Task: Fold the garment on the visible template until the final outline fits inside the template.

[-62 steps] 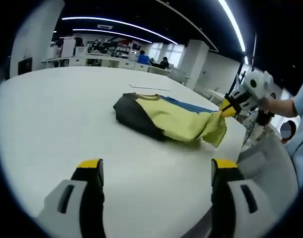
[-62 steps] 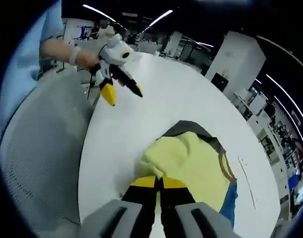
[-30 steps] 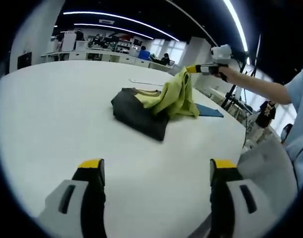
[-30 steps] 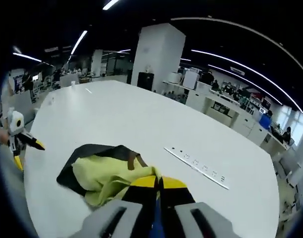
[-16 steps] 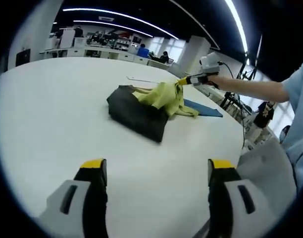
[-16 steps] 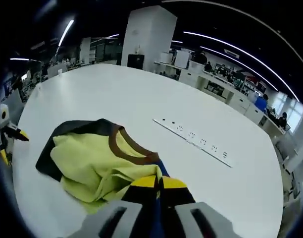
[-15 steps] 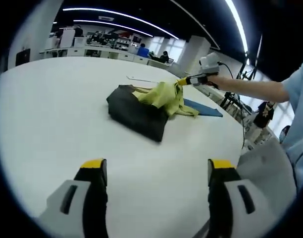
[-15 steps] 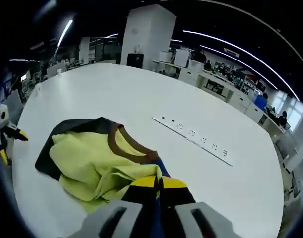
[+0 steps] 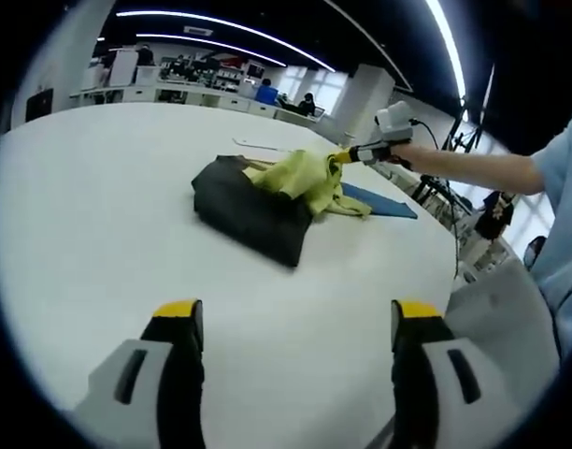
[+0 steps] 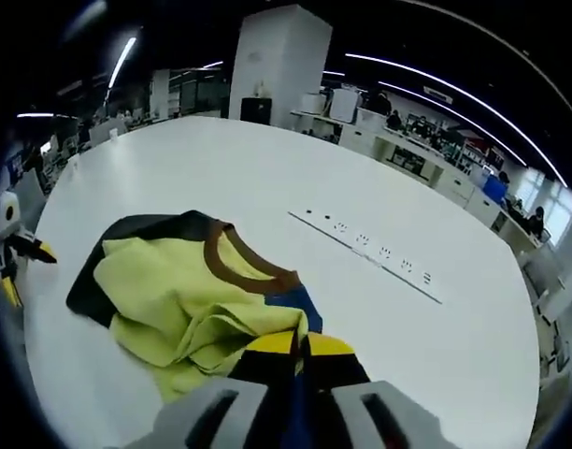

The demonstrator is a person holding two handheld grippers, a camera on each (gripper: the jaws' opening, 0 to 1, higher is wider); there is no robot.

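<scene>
White table [image 9: 90, 187], garment [image 10: 188, 304] btwn R jaws.

No legible text, label, brand, number or sign is found in either view. The strip [image 10: 368, 253] on the white table [image 10: 267, 178] carries a row of small dark marks, too small to read. The garment [image 10: 188, 299] bears no readable print or tag.

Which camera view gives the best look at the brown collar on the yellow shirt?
The right gripper view: the brown collar curves in full across the yellow shirt, close below the camera. In the left gripper view the shirt lies farther off, bunched up, and only a thin brownish edge shows at its far side.
</scene>
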